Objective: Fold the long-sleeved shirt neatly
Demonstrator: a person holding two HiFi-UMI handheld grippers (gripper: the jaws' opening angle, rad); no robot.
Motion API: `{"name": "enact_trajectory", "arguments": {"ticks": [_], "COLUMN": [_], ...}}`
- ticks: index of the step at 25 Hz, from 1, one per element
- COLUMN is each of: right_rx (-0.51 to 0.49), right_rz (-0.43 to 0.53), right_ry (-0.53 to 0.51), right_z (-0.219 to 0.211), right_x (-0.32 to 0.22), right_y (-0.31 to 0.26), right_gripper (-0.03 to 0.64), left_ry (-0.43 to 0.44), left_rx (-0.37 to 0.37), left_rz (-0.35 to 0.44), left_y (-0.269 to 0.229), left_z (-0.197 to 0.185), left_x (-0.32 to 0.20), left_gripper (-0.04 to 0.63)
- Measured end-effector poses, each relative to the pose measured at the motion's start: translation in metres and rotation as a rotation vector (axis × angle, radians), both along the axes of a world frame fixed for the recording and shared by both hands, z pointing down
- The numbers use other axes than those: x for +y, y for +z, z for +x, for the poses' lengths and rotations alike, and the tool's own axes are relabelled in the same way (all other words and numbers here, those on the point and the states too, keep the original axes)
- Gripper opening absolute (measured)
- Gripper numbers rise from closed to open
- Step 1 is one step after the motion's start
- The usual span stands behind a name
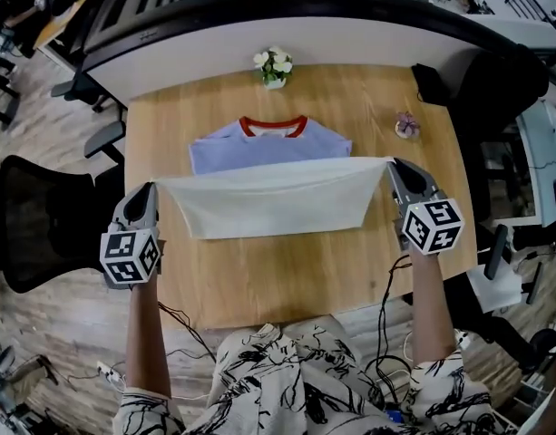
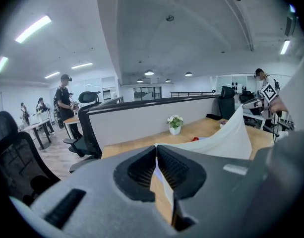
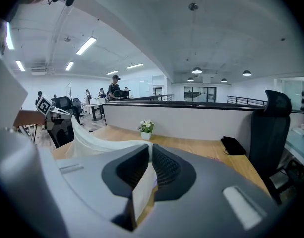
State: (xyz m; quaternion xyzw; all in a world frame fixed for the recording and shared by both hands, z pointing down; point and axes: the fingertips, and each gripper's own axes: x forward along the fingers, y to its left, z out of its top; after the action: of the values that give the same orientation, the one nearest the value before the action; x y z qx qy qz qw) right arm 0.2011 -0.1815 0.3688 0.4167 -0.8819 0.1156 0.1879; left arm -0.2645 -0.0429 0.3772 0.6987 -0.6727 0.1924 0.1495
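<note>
The long-sleeved shirt [image 1: 270, 196] lies on the wooden table [image 1: 287, 284], collar end far from me, with a red neckband [image 1: 273, 126] and lilac shoulders. Its pale lower part is lifted and stretched in a band between my two grippers. My left gripper [image 1: 153, 187] is shut on the shirt's left corner, and the cloth [image 2: 226, 135] runs away to the right from its jaws [image 2: 156, 168]. My right gripper [image 1: 391, 163] is shut on the right corner; a strip of cloth [image 3: 140, 195] sits pinched between its pads.
A small pot of white flowers [image 1: 274, 67] stands at the table's far edge, and a small pinkish ornament [image 1: 406, 125] at the far right. A black pouch [image 3: 233, 145] lies near it. Black office chairs [image 1: 28, 220] flank the table; a partition wall [image 1: 305, 25] runs behind.
</note>
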Motion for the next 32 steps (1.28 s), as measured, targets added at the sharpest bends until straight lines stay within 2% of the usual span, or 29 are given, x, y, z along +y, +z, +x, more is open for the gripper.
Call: {"name": "enact_trajectory", "arguments": {"ticks": [7, 12, 17, 24, 32], "right_rx": [-0.001, 0.026, 0.074, 0.138, 0.213], "right_rz": [-0.035, -0.063, -0.116, -0.171, -0.233], "right_ry": [-0.045, -0.034, -0.008, -0.006, -0.034], "right_z": [-0.015, -0.024, -0.027, -0.036, -0.040], "right_x": [-0.059, -0.088, -0.113, -0.143, -0.164], "right_y": [0.027, 0.053, 0.092, 0.155, 0.201], "right_gripper": [0.037, 0.037, 0.037, 0.037, 0.038], "left_ry": [-0.005, 0.013, 0.083, 0.203, 0.253], "left_rx": [-0.086, -0.091, -0.084, -0.123, -0.112], "left_rz": [-0.052, -0.105, -0.173, -0.240, -0.312], "left_y": [0.023, 0.049, 0.090, 0.154, 0.203], "left_z": [-0.015, -0.022, -0.025, -0.040, -0.047], "left_x": [-0.049, -0.088, -0.121, -0.154, -0.179], "left_gripper": [0.018, 0.018, 0.018, 0.018, 0.018]}}
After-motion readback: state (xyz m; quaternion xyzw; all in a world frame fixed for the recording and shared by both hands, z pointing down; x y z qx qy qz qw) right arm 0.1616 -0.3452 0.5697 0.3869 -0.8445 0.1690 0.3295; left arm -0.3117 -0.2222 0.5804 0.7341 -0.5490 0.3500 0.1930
